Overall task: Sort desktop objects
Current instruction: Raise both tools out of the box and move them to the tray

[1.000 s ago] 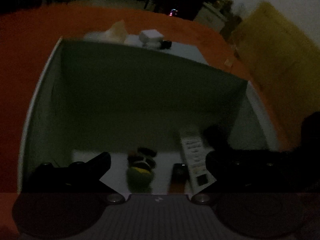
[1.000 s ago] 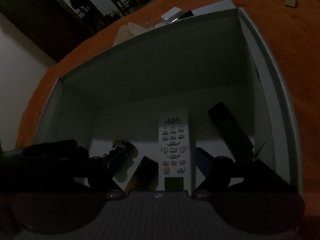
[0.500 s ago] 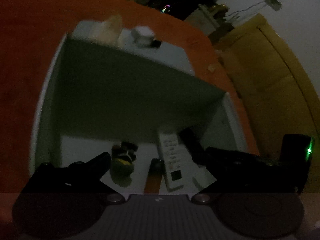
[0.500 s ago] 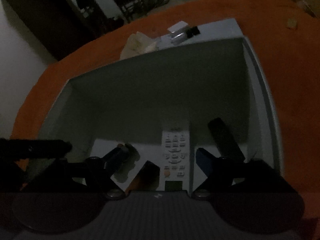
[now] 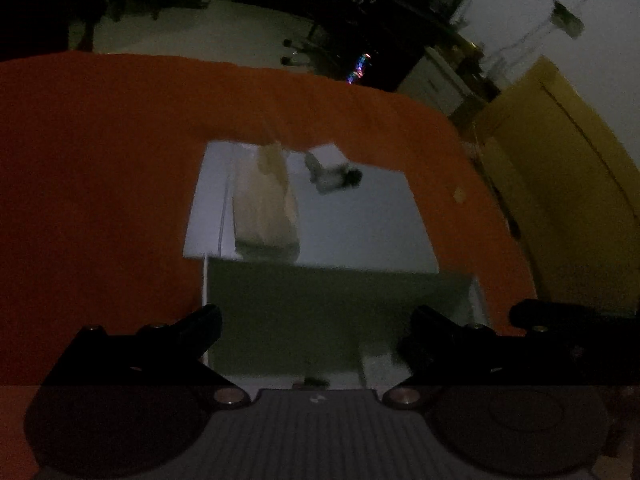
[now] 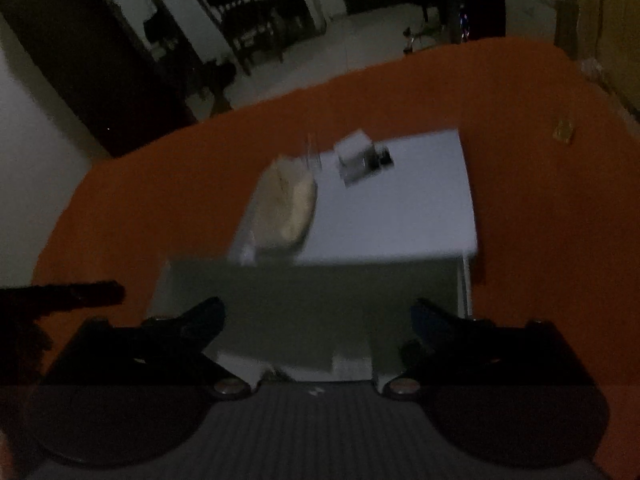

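Observation:
A white box [image 5: 340,300] stands on an orange cloth [image 5: 100,180]; I see its far inner wall, and its contents are almost hidden below the frame. Behind it lies the flat white lid [image 5: 360,224] with a crumpled beige bag [image 5: 266,204] and a small white and black item [image 5: 334,176] on it. My left gripper [image 5: 316,320] is open and empty above the box. My right gripper [image 6: 318,316] is open and empty above the same box [image 6: 312,296]; the lid [image 6: 400,208], the bag [image 6: 286,204] and the small item [image 6: 362,158] show beyond it.
A small tan object [image 6: 563,131] lies on the orange cloth at the far right. A yellow cabinet [image 5: 560,184] stands to the right. Dark chairs [image 6: 256,12] and furniture stand on the floor beyond the table.
Both grippers have risen and tilted up out of the box. The remote, the dark bar and the green toy inside have dropped out of sight; the lid and bag now fill the middle.

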A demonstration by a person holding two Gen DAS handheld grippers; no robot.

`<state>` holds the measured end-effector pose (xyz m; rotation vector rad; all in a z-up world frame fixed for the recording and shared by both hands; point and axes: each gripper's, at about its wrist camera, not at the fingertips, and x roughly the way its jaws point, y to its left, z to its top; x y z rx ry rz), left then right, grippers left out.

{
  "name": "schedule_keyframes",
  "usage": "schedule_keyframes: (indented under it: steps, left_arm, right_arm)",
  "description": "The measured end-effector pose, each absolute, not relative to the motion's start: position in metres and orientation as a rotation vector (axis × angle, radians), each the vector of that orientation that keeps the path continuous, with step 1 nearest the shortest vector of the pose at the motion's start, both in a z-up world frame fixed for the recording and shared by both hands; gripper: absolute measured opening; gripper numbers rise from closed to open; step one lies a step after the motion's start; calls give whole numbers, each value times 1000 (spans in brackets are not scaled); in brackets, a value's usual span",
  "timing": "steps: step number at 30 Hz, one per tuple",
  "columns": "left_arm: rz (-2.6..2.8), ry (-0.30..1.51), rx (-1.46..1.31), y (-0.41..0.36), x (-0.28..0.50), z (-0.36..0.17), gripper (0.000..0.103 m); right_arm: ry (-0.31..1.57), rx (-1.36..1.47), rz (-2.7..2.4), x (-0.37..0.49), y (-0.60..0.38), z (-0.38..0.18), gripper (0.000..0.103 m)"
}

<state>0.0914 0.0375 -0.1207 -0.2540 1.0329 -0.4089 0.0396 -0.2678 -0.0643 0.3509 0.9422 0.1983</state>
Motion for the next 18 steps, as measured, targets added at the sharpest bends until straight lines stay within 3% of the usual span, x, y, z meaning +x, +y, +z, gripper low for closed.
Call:
schedule_keyframes:
  steps: [12,18]
  left_arm:
    - [-325,899,-220,12,158,-42,103]
    - [-258,880,-183,3,193,-44,103]
  right_arm:
    - [800,388,218,101,-274,56,103]
    - [742,430,201,136,-276,73,103]
